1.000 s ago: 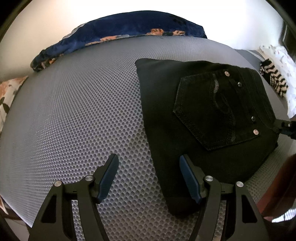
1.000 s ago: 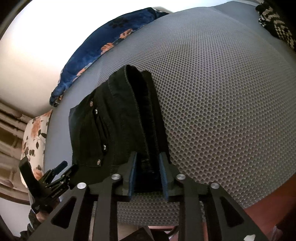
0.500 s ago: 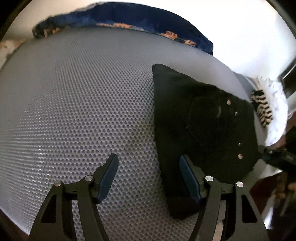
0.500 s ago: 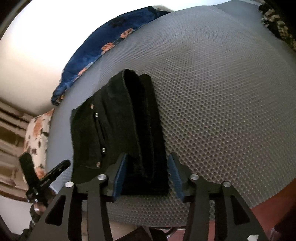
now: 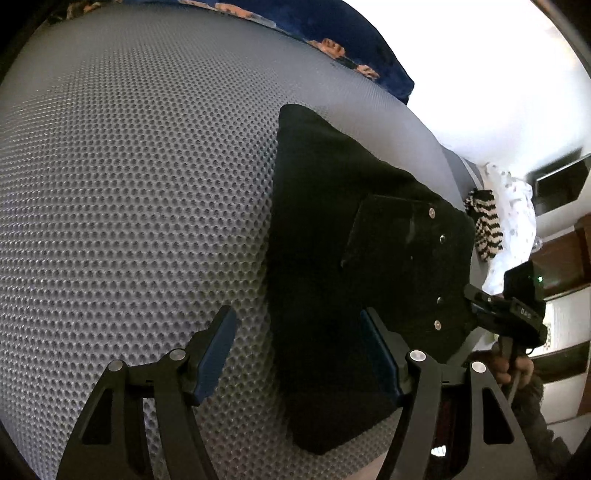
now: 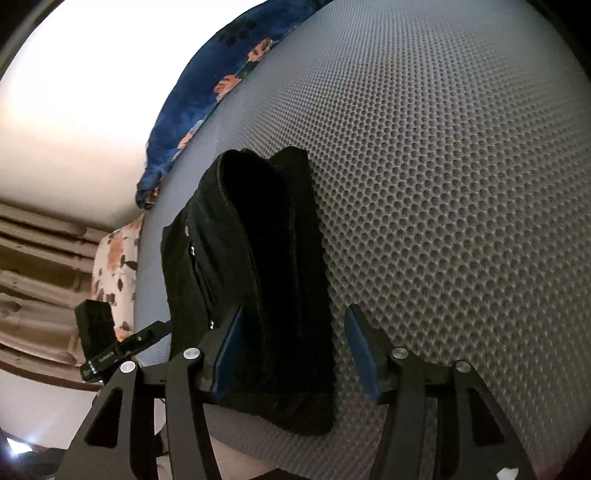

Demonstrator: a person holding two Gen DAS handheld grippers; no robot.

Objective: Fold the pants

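pants point(image 6: 258, 280): folded black bundle, near edge of grey mesh bed point(image 5: 129, 184) | right gripper point(image 6: 291, 350): jaws just opened, straddling the fold, not pressing | left gripper point(image 5: 299, 354): jaws wide, empty | risk: withdrawing jaw may snag the top layer; thick fold could spring open

Folded pants point(image 5: 332, 280) lie on mat point(image 5: 129, 203), blanket point(image 5: 332, 33) behind.

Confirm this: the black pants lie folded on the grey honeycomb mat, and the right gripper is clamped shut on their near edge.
Not quite. The black pants do lie folded on the grey honeycomb mat, but the right gripper is not clamped on them: its jaws have just been opening. The right wrist view shows the pads standing clear of the fabric.
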